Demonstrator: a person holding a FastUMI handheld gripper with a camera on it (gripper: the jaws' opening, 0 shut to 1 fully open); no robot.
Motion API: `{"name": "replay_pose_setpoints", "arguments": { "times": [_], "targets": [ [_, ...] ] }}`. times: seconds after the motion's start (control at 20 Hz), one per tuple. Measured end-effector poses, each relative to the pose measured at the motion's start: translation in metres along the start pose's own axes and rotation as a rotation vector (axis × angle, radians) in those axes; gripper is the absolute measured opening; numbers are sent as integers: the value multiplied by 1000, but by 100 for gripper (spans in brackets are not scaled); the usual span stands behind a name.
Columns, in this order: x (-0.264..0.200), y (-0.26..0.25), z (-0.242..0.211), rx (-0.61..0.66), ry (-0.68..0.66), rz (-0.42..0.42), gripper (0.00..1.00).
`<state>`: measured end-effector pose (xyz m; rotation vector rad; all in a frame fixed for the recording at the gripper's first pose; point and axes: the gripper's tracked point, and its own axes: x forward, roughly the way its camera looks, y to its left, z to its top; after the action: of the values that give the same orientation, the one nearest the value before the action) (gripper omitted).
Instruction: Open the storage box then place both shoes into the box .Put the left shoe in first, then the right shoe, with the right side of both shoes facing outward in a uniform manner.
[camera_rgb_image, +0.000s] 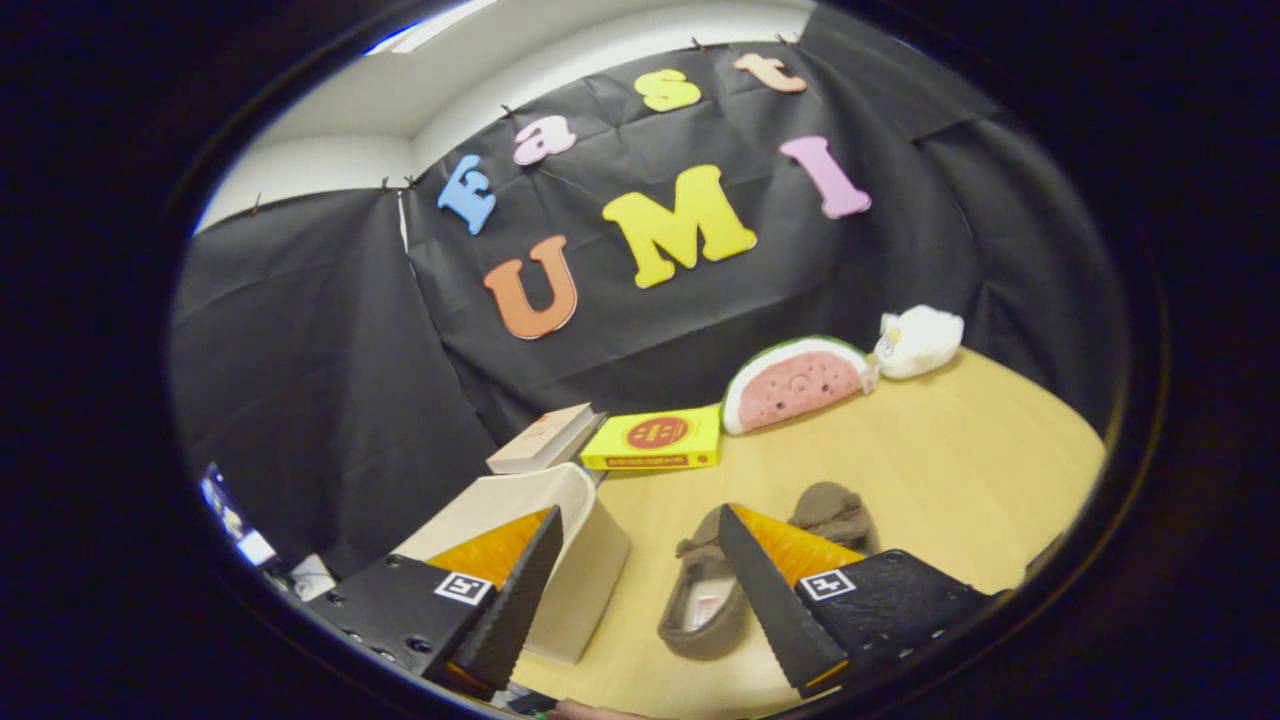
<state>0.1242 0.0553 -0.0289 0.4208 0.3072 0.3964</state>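
Note:
My gripper (640, 530) hangs open above the wooden table (950, 480), with nothing between its fingers. A white storage box (580, 560) stands on the table under the left finger (510, 600), its lid down as far as I can tell. Two grey-brown slipper shoes lie side by side just right of the box. The nearer shoe (700, 600) shows its open inside between the fingers. The other shoe (835, 510) lies beyond the right finger (775, 600), which hides part of it.
Against the black cloth wall, beyond the box, lie a pale book (545, 440) and a yellow box (655, 440). A watermelon-slice plush (795, 385) and a white plush (920, 340) sit further right along the wall. Bare tabletop stretches right of the shoes.

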Motion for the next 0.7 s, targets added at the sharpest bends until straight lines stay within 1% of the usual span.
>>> {"name": "replay_pose_setpoints", "arguments": {
  "times": [0.15, 0.3, 0.45, 0.5, 0.55, 0.65, 0.7],
  "targets": [
    [35, 9, -8, 126, 110, 124, 95],
    [68, 28, -28, 184, 231, 255, 95],
    [85, 48, -43, 249, 321, 384, 95],
    [92, 51, -51, 259, 349, 407, 93],
    [97, 55, -58, 264, 385, 429, 93],
    [104, 53, -66, 284, 413, 432, 93],
    [106, 54, -68, 318, 423, 450, 93]
  ]
}}
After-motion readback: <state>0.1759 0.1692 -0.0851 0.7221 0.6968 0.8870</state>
